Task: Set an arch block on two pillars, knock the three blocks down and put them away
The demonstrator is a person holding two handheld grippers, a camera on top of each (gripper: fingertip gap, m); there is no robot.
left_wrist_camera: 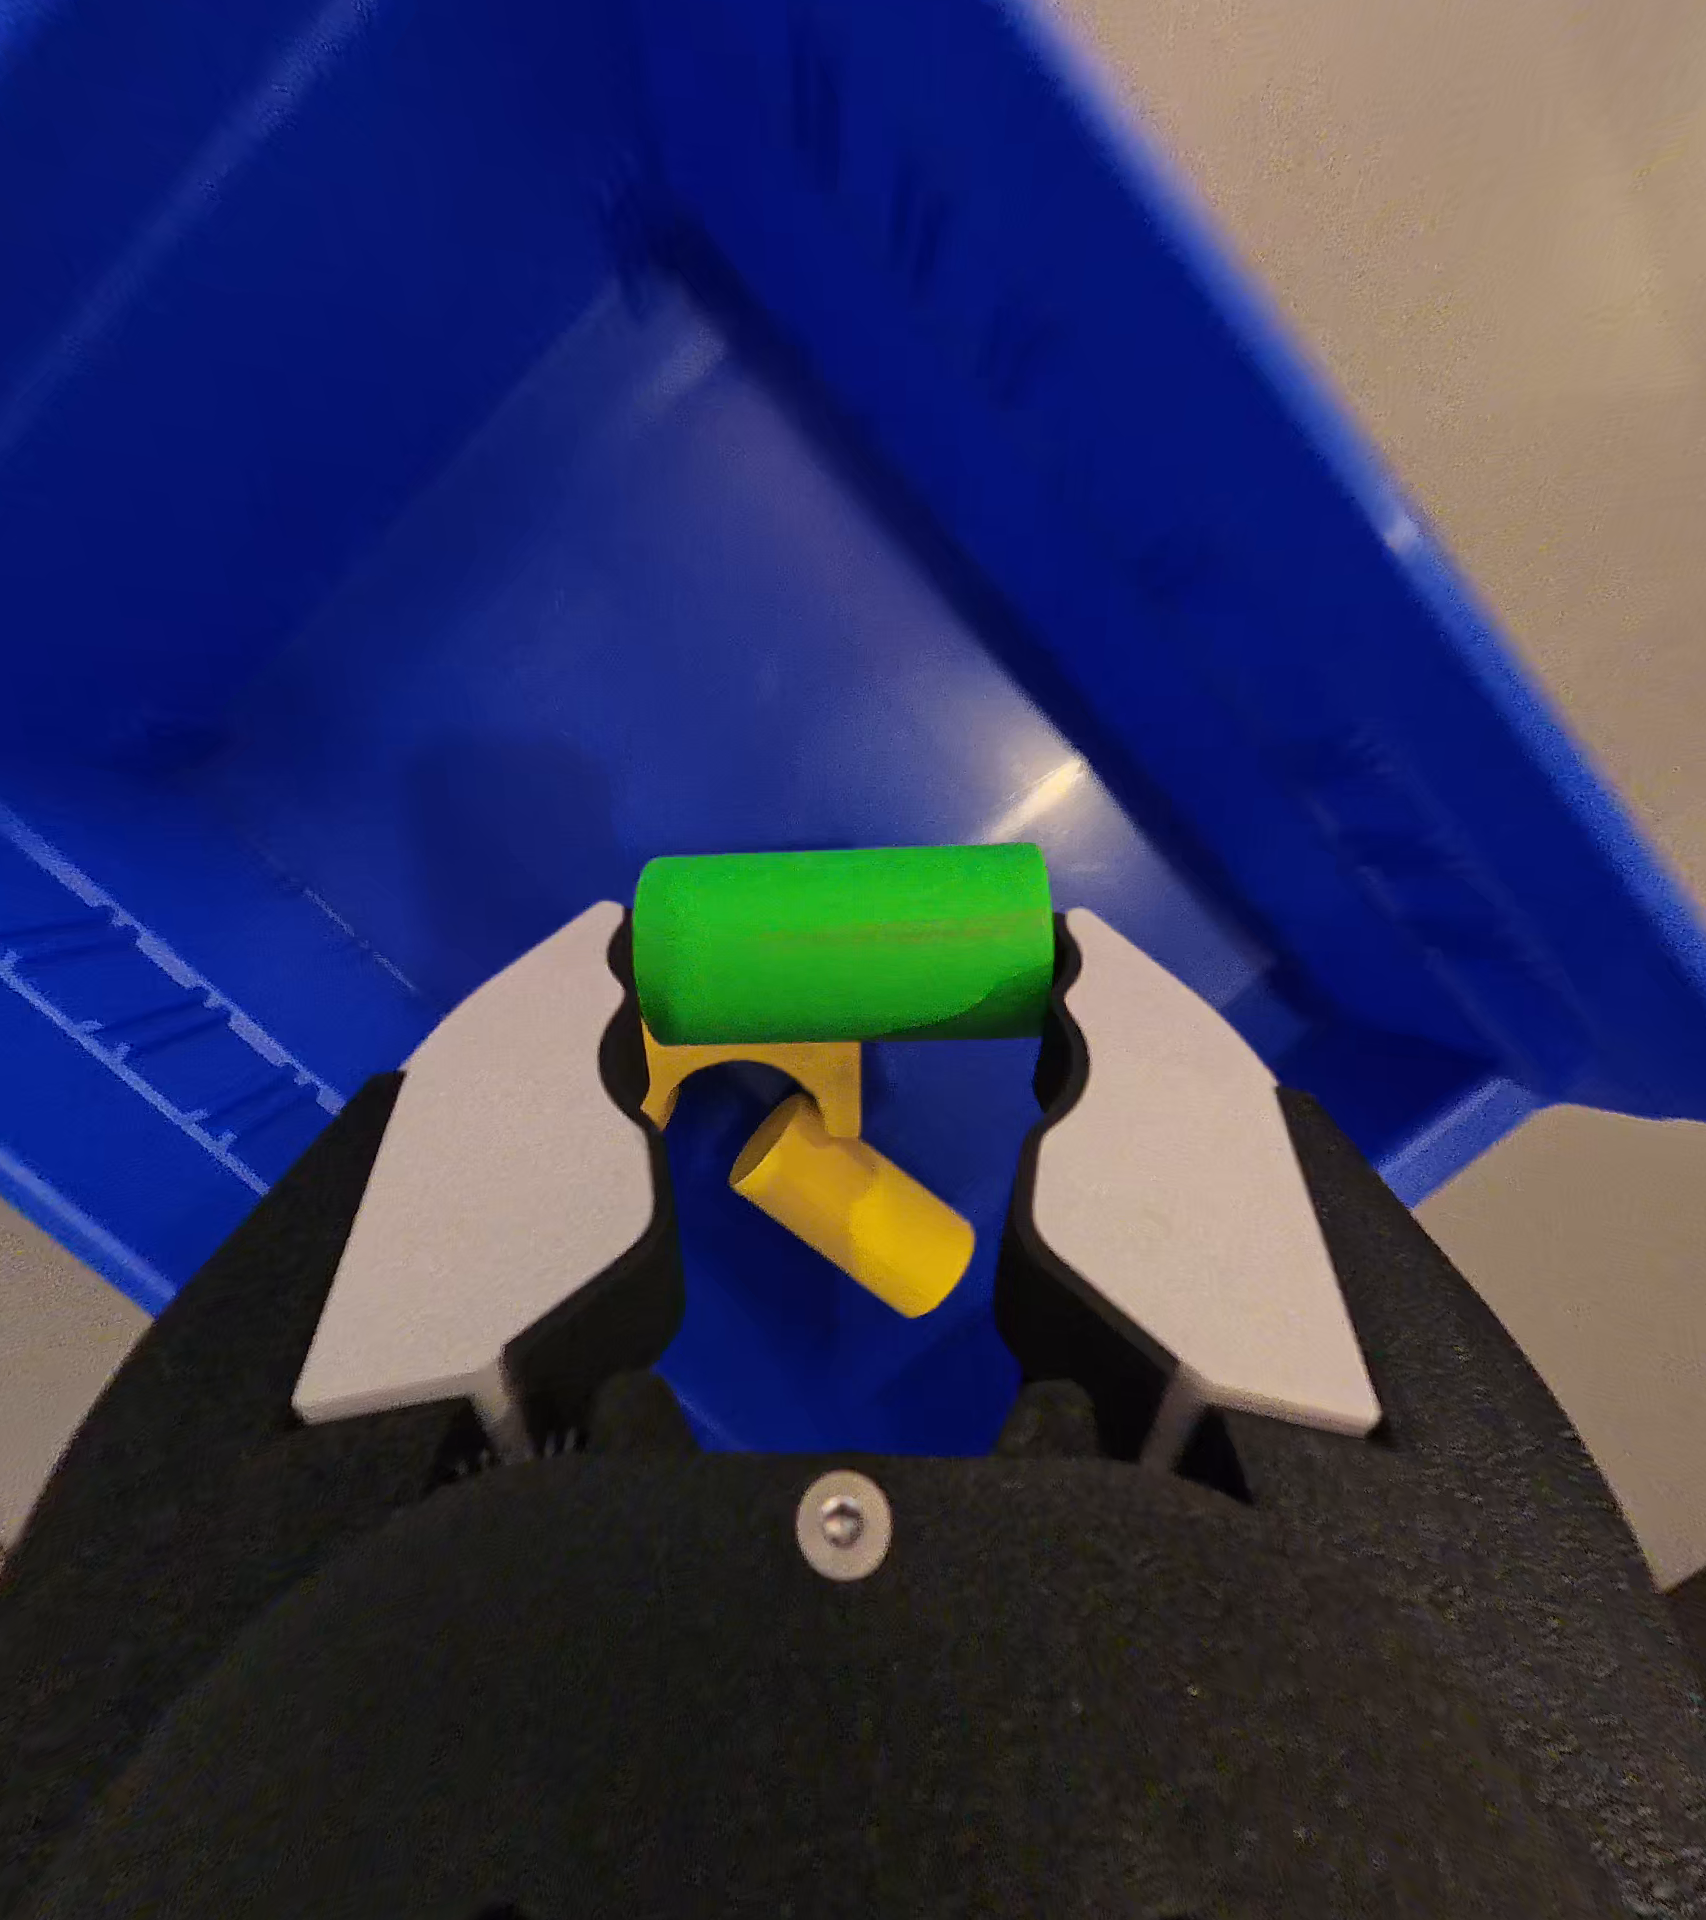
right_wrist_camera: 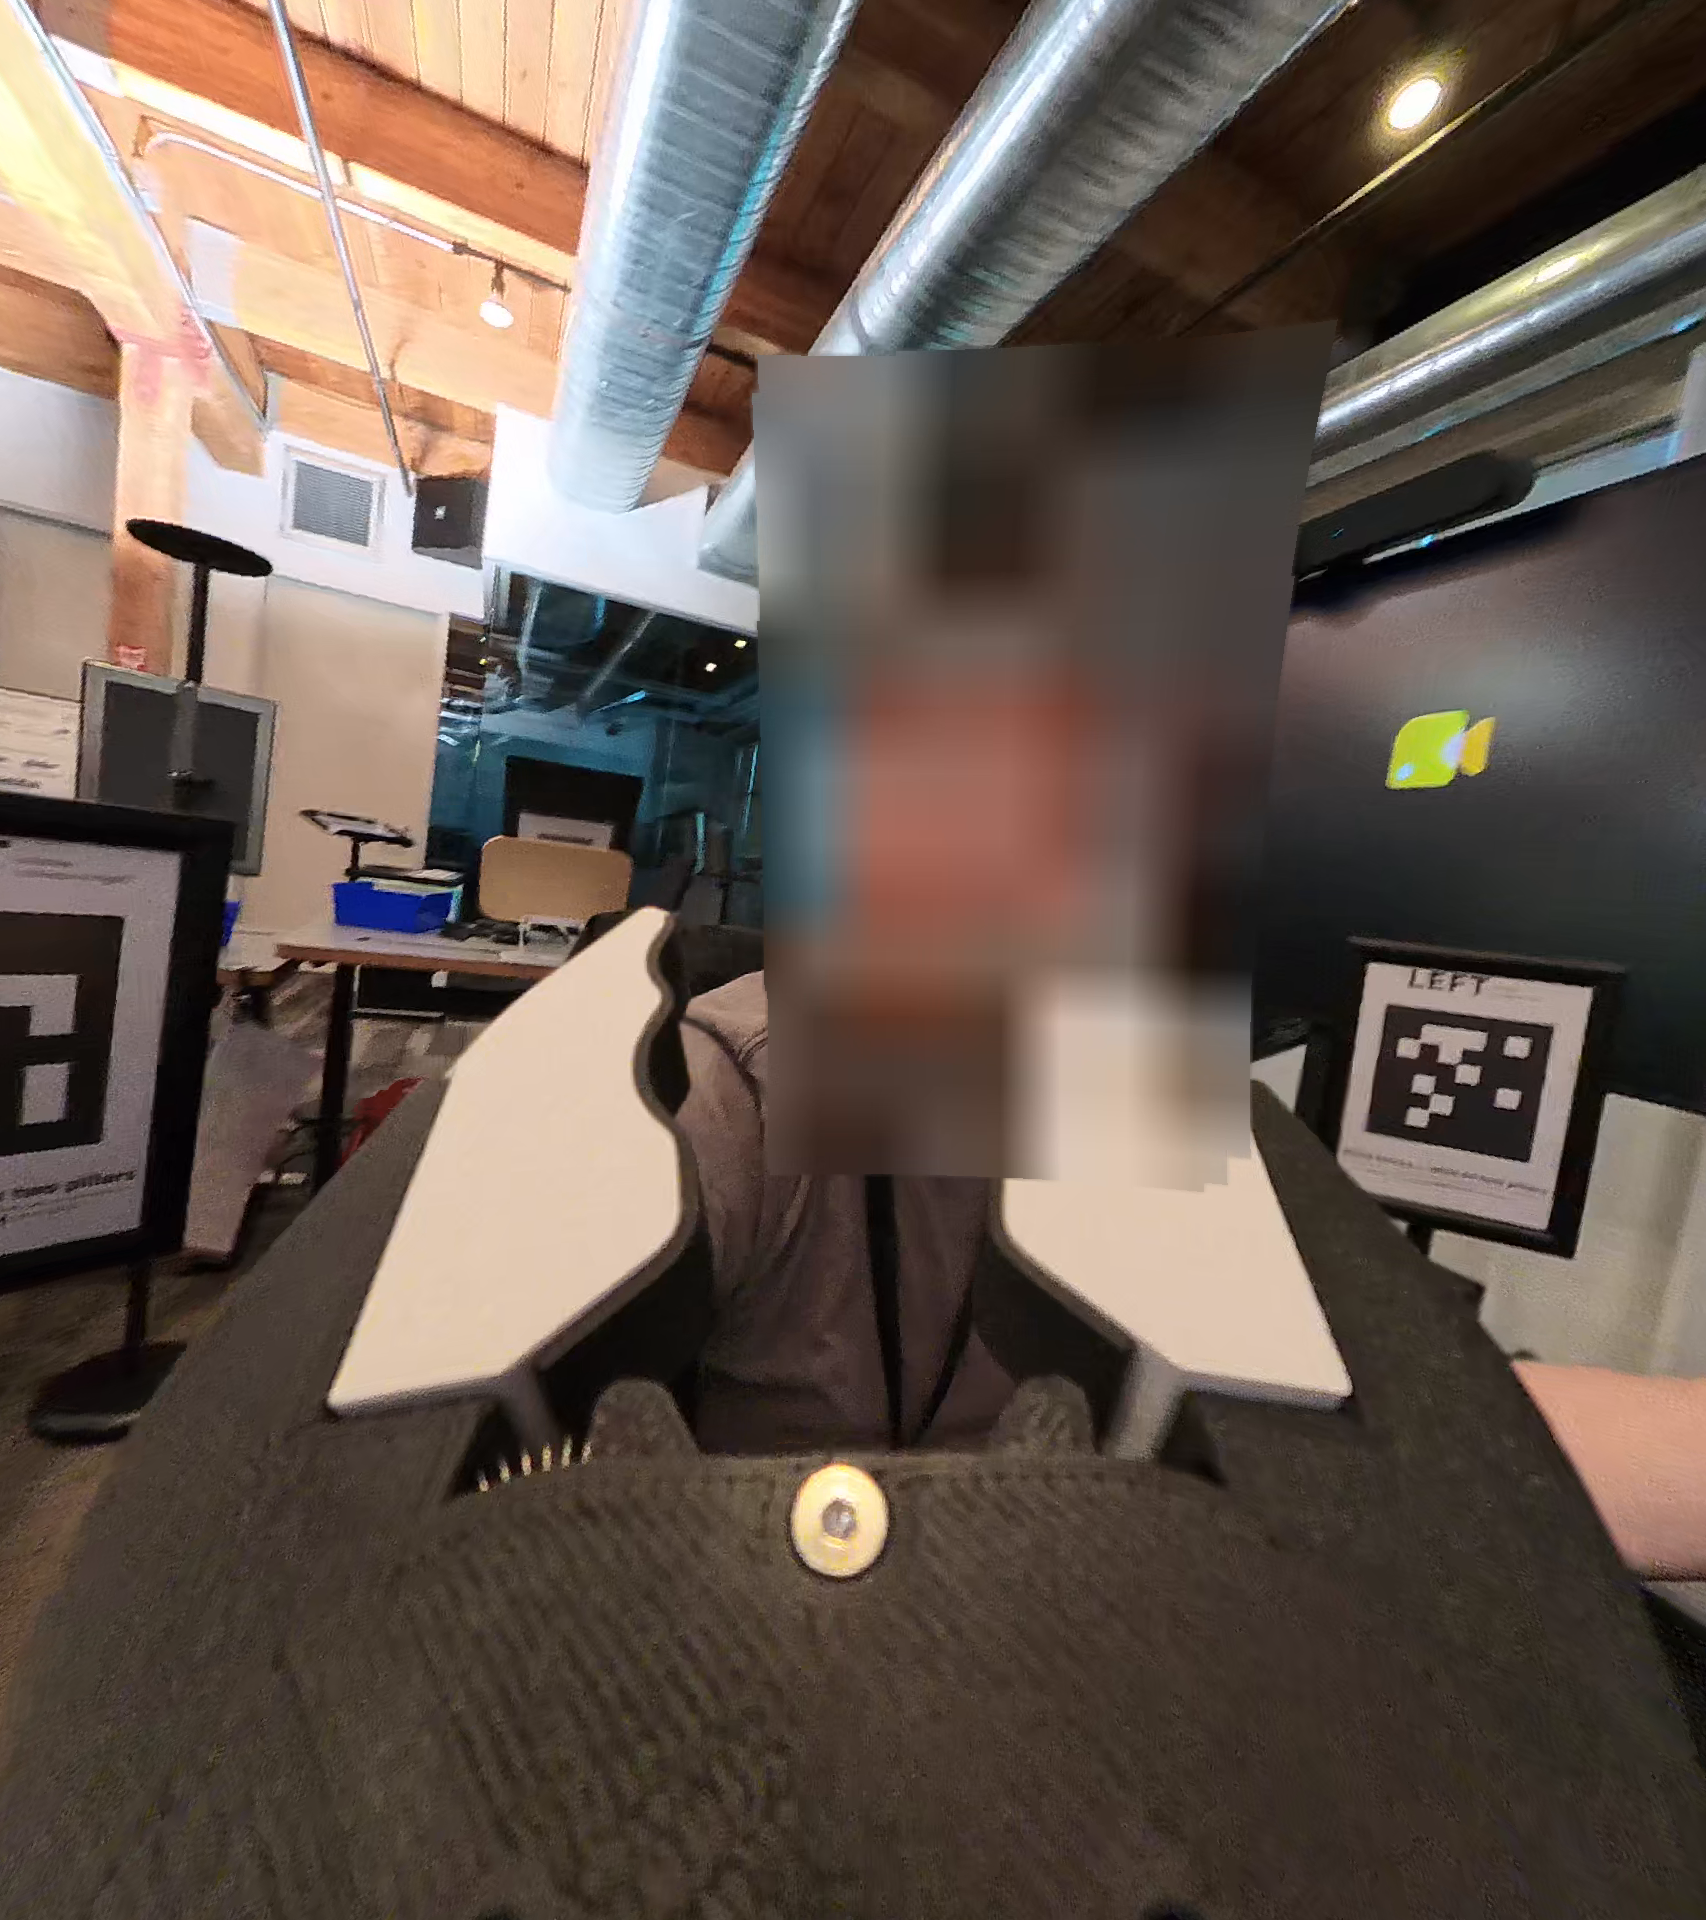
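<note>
In the left wrist view my left gripper (left_wrist_camera: 841, 940) is shut on a green cylinder block (left_wrist_camera: 841, 943), gripped end to end and held crosswise above the inside of a blue bin (left_wrist_camera: 413, 520). On the bin floor below lie a yellow arch block (left_wrist_camera: 833, 1081) and a yellow cylinder block (left_wrist_camera: 854, 1216), touching each other. The green block hides part of the arch. In the right wrist view my right gripper (right_wrist_camera: 854, 935) is open and empty, raised and pointing at a person's torso; its right fingertip is under a blurred patch.
The bin sits on a pale tabletop (left_wrist_camera: 1555, 416). The right wrist view shows two framed marker signs on stands (right_wrist_camera: 28, 1049) (right_wrist_camera: 1467, 1091), a dark wall screen (right_wrist_camera: 1555, 748), a person's forearm (right_wrist_camera: 1680, 1465) at right, and a far table with another blue bin (right_wrist_camera: 392, 904). The gap from one gripper's tips to the other's is roughly 55 cm.
</note>
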